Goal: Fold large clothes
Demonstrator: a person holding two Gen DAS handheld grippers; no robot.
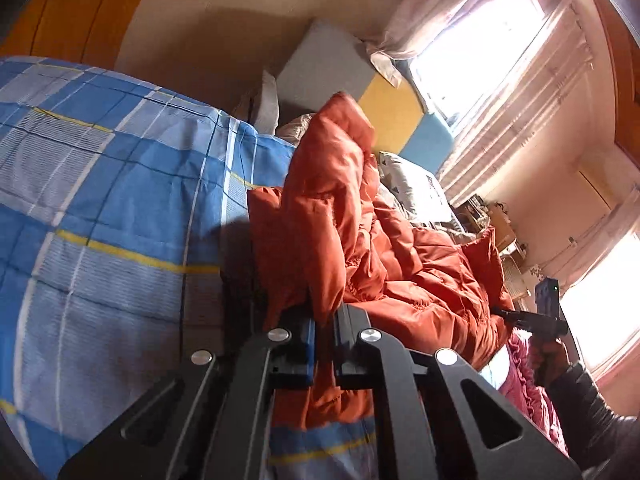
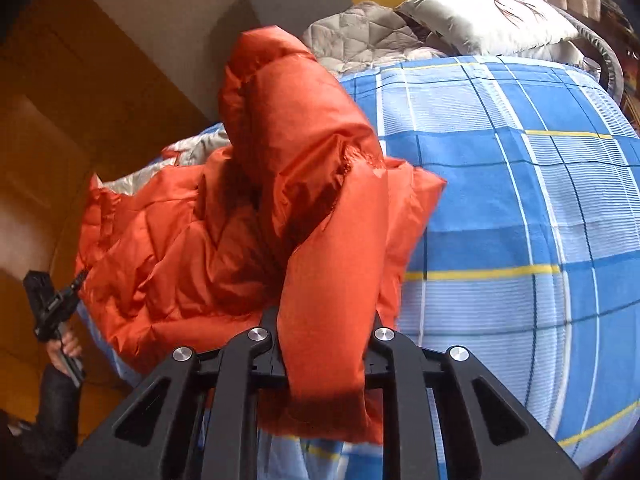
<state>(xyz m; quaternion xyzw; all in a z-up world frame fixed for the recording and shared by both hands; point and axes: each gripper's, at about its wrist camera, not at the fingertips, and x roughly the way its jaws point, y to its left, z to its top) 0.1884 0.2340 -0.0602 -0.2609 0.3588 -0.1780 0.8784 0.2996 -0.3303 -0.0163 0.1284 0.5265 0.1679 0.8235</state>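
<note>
An orange puffy jacket [image 1: 360, 240] lies bunched on a bed with a blue plaid cover [image 1: 100, 200]. My left gripper [image 1: 325, 320] is shut on an edge of the jacket and lifts it off the bed. In the right wrist view the jacket [image 2: 200, 248] hangs in folds over the plaid cover [image 2: 520, 220]. My right gripper [image 2: 324, 336] is shut on a sleeve-like part of the jacket, which drapes over its jaws. The right gripper also shows in the left wrist view [image 1: 516, 316], at the jacket's far edge, and the left gripper shows in the right wrist view [image 2: 78, 280].
Pillows [image 2: 488, 20] and a grey quilt [image 2: 368, 36] lie at the head of the bed. A padded headboard [image 1: 384, 108] and curtained windows [image 1: 500, 60] stand behind. A pink ruffled cloth [image 1: 524, 384] lies near the right hand. Wooden wardrobe doors [image 2: 60, 120] stand to the side.
</note>
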